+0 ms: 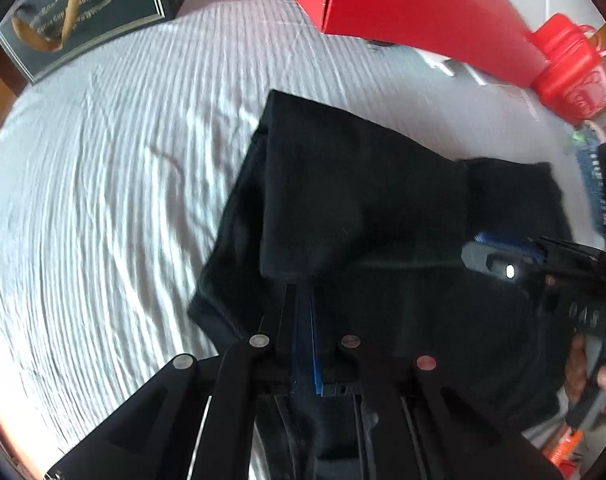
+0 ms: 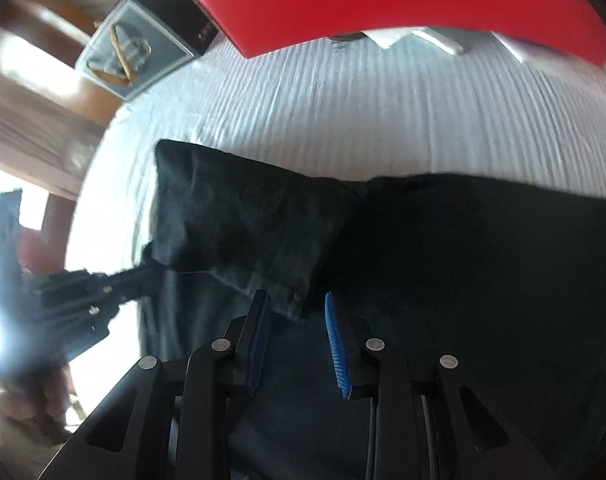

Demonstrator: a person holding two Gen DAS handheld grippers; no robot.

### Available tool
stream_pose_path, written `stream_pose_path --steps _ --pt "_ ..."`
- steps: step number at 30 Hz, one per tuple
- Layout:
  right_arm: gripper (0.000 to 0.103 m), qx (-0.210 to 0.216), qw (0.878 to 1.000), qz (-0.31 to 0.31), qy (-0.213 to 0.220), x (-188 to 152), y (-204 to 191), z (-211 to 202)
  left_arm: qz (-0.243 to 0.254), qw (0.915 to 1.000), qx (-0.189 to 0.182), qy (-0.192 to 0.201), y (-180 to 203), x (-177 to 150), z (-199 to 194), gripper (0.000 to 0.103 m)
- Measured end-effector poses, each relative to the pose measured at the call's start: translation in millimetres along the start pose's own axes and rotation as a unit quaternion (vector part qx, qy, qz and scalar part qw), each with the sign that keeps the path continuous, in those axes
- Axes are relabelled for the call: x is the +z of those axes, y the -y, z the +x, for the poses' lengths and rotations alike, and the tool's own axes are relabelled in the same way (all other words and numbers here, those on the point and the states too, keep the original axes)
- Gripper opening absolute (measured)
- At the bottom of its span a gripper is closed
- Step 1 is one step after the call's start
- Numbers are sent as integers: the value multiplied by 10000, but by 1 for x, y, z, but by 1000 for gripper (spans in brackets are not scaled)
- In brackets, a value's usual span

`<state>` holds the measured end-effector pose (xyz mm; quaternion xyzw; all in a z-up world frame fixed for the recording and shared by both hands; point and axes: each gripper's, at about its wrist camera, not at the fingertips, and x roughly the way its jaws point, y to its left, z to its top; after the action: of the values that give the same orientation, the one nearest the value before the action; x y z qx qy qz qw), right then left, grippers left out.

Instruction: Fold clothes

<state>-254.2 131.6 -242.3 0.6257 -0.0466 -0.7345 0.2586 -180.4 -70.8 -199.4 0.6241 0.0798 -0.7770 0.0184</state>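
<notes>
A black garment lies on the white striped bedsheet, partly folded with one flap laid over the rest. My left gripper is shut on the garment's near edge, the cloth pinched between its blue pads. My right gripper is open over the garment, a fold's corner lying between its fingers without being pinched. The right gripper also shows in the left wrist view at the right. The left gripper shows in the right wrist view at the garment's left edge.
A dark gift box stands at the far left of the bed. A long red box lies along the far side, with a red plastic container at its right end. White papers lie under the red box. Wooden furniture stands beyond the bed.
</notes>
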Motion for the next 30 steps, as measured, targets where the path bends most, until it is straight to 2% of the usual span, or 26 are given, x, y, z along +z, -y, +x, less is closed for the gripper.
stream_pose_path --steps 3,8,9,10,11,12,14,15,18,19,21,23,24,25,26,27,30 --pt "29 -170 9997 -133 -74 1 -7 13 6 9999 93 74 1 10 8 6" --pt "29 -170 9995 -211 130 3 -6 16 -170 9998 -40 120 -8 23 17 6" --pt "24 -228 9993 -246 135 2 -7 16 -227 9997 -98 91 -10 26 21 6" --pt "10 -293 9991 -283 137 2 -7 16 -294 9994 -137 113 -12 28 21 6" --pt "6 -252 9992 -284 83 1 -6 17 -343 9993 -135 82 -14 27 20 6" --pt "6 -68 9998 -212 -9 -1 -4 16 -386 9992 -124 30 -15 26 19 6" --pt "6 -68 9997 -192 -136 -9 7 9 -394 9991 -91 -118 -19 18 17 6" --pt "7 -78 9996 -185 -198 -14 12 5 -393 9990 -74 -195 -22 14 16 6" --pt "19 -107 9998 -26 -189 -27 39 -14 -444 9978 -260 -419 -33 2 12 6" --pt "29 -118 9998 52 -148 -31 50 -22 -469 9973 -379 -423 -38 0 6 6" --pt "35 -136 9996 258 47 -36 76 -41 -521 9968 -554 -251 -45 3 -9 6" --pt "36 -343 9970 604 327 -29 110 -67 -549 9965 -621 -67 -50 13 -22 17" --pt "36 -469 9951 771 403 -26 128 -78 -551 9964 -640 0 -52 21 -27 42" --pt "40 -580 9928 951 446 -20 144 -87 -529 9965 -650 26 -53 29 -29 78" --pt "42 -690 9900 1132 487 -15 161 -95 -500 9966 -658 40 -53 38 -29 92" --pt "44 -798 9867 1312 527 -10 177 -104 -457 9967 -667 32 -50 44 -29 98" --pt "47 -979 9802 1653 485 4 214 -115 -333 9971 -677 -35 -37 63 -26 98"
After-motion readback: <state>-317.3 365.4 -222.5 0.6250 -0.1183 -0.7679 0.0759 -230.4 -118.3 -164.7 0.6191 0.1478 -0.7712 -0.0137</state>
